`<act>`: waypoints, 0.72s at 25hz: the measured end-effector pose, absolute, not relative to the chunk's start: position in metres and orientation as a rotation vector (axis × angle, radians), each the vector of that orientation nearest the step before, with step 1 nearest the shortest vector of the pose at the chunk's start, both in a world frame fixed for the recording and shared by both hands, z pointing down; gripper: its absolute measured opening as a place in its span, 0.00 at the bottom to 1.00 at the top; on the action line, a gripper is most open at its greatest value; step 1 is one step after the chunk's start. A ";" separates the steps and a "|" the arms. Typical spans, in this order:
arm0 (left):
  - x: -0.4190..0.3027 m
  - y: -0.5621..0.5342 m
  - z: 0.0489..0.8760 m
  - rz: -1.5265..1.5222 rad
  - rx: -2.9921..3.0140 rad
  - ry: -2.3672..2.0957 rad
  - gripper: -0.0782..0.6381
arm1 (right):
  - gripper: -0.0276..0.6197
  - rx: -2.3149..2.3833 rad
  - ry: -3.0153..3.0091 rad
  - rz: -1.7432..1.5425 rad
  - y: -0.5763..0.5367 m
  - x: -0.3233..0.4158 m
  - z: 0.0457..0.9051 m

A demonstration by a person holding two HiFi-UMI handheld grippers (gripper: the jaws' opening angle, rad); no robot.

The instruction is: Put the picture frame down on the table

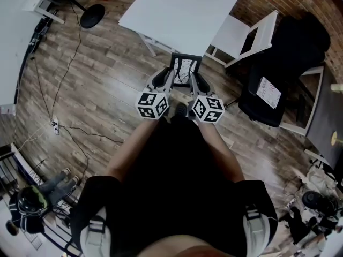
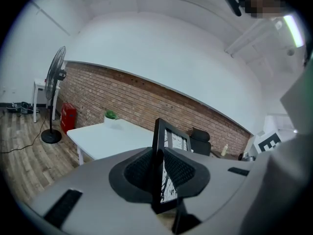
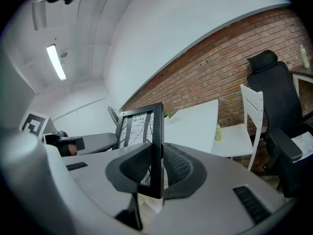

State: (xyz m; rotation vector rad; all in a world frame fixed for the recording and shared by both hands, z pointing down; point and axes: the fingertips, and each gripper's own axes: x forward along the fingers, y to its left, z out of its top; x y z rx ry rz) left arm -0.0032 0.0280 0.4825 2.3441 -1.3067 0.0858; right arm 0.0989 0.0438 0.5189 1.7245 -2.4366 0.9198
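A black picture frame [image 1: 185, 68] with a white print hangs in the air between both grippers, short of the white table [image 1: 182, 12]. My left gripper [image 1: 167, 79] is shut on the frame's left edge [image 2: 158, 165]. My right gripper [image 1: 196, 81] is shut on its right edge [image 3: 156, 148]. The frame stands upright, its back strut showing low in both gripper views. In the left gripper view the table [image 2: 110, 137] lies ahead, with a small green plant [image 2: 111, 115] at its far end.
A white chair [image 1: 244, 36] stands right of the table, with a black office chair [image 1: 286, 68] beyond it. A standing fan [image 2: 54, 97] and a red can [image 2: 68, 117] sit at the left by the brick wall. Cables [image 1: 59, 90] trail across the wooden floor.
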 end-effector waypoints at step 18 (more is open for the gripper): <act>-0.015 0.007 0.485 0.054 2.303 -1.354 0.22 | 0.15 1.644 -2.464 0.906 0.016 0.088 0.522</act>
